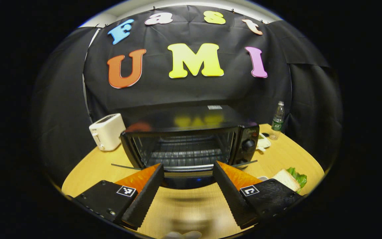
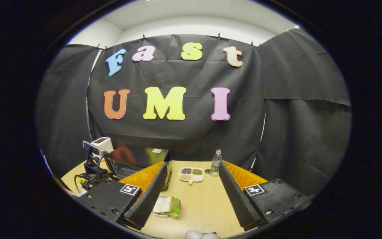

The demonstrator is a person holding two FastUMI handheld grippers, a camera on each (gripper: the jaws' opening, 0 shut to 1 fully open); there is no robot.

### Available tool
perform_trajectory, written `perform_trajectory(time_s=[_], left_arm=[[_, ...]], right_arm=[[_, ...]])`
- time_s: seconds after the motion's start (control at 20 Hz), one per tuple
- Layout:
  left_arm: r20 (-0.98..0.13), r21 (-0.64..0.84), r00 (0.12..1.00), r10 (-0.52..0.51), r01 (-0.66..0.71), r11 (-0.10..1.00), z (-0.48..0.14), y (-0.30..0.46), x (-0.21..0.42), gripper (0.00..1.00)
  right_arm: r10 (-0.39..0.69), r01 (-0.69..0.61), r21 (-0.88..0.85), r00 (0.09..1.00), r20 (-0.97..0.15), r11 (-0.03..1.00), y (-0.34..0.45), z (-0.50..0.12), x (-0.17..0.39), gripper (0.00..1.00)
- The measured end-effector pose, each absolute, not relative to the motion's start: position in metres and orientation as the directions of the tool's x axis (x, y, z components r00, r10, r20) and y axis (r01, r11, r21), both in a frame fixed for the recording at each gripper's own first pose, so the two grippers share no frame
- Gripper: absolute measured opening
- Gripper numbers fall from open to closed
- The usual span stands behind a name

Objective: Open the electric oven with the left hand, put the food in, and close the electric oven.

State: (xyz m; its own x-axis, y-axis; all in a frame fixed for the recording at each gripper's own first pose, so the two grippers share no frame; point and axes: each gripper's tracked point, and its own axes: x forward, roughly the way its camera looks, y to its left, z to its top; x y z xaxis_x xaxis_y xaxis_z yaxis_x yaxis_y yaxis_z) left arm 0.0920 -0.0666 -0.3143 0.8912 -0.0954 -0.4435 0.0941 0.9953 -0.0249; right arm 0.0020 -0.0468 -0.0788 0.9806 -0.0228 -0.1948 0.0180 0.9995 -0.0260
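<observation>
The electric oven (image 1: 191, 146) stands open at the frame centre of the left gripper view. The sandwich (image 2: 167, 205) lies low in the right gripper view. It looks soft and light, best taken by its flat sides. The left gripper (image 1: 188, 172) and the right gripper (image 2: 191, 184) are both spread wide, holding nothing.

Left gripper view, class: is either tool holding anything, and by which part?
Nothing is held: left tool and right tool are open, sandwich lying on the table.

The black oven (image 1: 191, 142) stands on the desk (image 1: 197, 205), door down, rack bare; the sandwich (image 2: 167, 205) lies right of it.
</observation>
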Motion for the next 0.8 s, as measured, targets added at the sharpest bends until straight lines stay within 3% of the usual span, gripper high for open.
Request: perform_trajectory(time_s=[0.4, 0.8], left_arm=[[-0.502, -0.031, 0.858, -0.106, 0.104, 0.994, -0.344, -0.067, 0.056, 0.98], [-0.627, -0.059, 0.77, -0.118, 0.104, 0.993, -0.397, -0.067, 0.018, 0.98]], right_arm=[[-0.01, 0.008, -0.009, 0.971, -0.238, 1.0, -0.041, -0.102, -0.004, 1.0], [-0.027, 0.022, -0.022, 0.966, -0.257, 1.0, -0.045, -0.116, -0.01, 1.0]])
